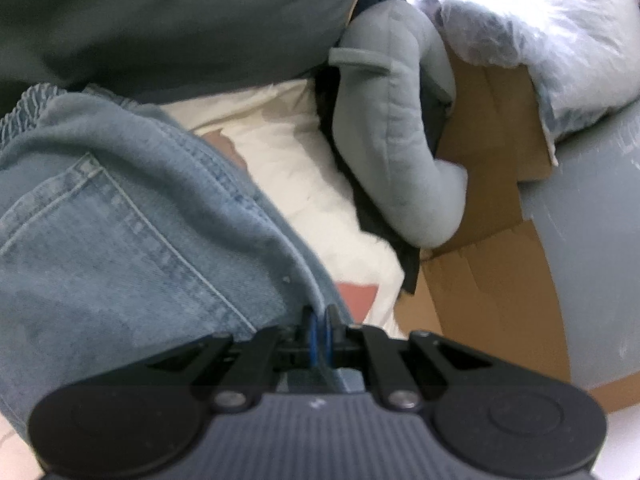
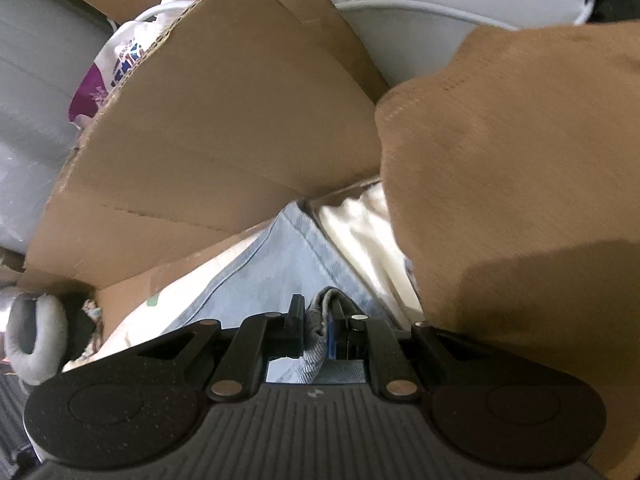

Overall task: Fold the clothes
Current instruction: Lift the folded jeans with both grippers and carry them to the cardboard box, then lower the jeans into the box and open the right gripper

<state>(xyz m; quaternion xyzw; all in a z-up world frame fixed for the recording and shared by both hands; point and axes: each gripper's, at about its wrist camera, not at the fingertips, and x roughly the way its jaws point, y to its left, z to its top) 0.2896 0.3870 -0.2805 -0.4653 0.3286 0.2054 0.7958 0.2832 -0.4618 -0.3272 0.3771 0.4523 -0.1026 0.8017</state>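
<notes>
Light blue denim jeans (image 1: 120, 220) fill the left half of the left wrist view, a back pocket and the gathered waistband showing. My left gripper (image 1: 320, 320) is shut on a seamed edge of the jeans, its blue pads pressed together over the cloth. In the right wrist view the same jeans (image 2: 280, 264) run down to my right gripper (image 2: 320, 316), which is shut on a bunched fold of denim. Both grippers point steeply down, over a white cloth (image 1: 304, 184) with a reddish patch lying under the jeans.
A cardboard box (image 2: 208, 128) with raised flaps stands ahead of the right gripper, and a brown flap or cloth (image 2: 520, 184) crowds the right. A grey plush toy (image 1: 384, 144), a plastic-wrapped bundle (image 1: 540, 32) and a dark cushion (image 1: 168, 20) lie beyond the left gripper.
</notes>
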